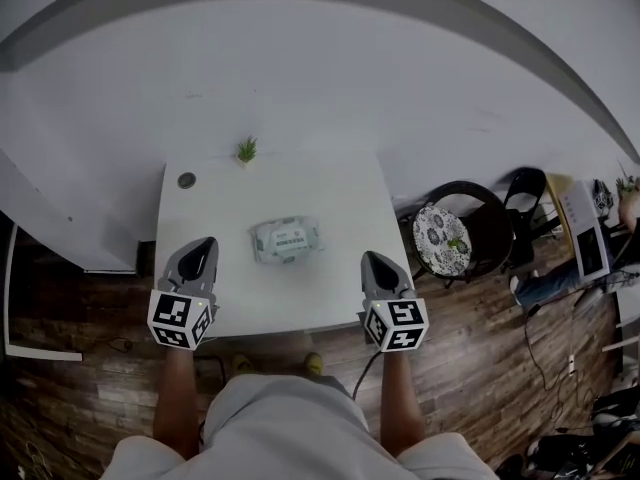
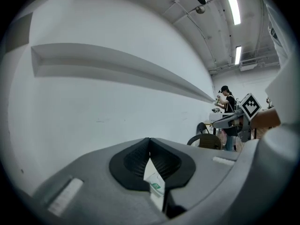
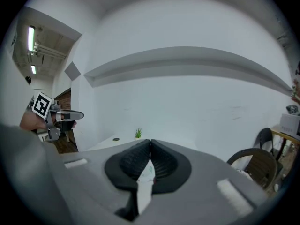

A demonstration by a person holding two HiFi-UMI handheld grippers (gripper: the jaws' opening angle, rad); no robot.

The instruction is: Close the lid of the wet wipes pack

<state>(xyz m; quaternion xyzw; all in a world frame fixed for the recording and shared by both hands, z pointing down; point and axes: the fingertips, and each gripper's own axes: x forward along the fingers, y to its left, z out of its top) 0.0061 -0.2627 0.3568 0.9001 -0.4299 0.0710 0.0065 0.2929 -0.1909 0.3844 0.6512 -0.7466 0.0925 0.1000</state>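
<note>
1. Step in hand: the wet wipes pack [image 1: 286,240] lies label up near the middle of the white table [image 1: 330,183], towards its near edge. Both grippers hover at that edge, well apart from the pack. Its top appears flat from the head view, but whether the lid is fully pressed down cannot be told.
2. Left gripper [image 1: 204,241]: jaws together at the tips, holding nothing; the pack shows only through the slit below the pads.
3. Right gripper [image 1: 371,256]: jaws likewise closed and empty, pointing across the table towards the wall.
4. Next move, as a judgement: if the lid stands open, one closed gripper must travel inward over the pack and press the flap flat, while the other steadies the soft pack against sliding.
5. Count: one wet wipes pack; two grippers; one table; one small potted plant [image 1: 246,150] at the far edge; one round dark fitting [image 1: 187,180] at the far left corner; two chairs [image 1: 468,230] to the right.
</note>
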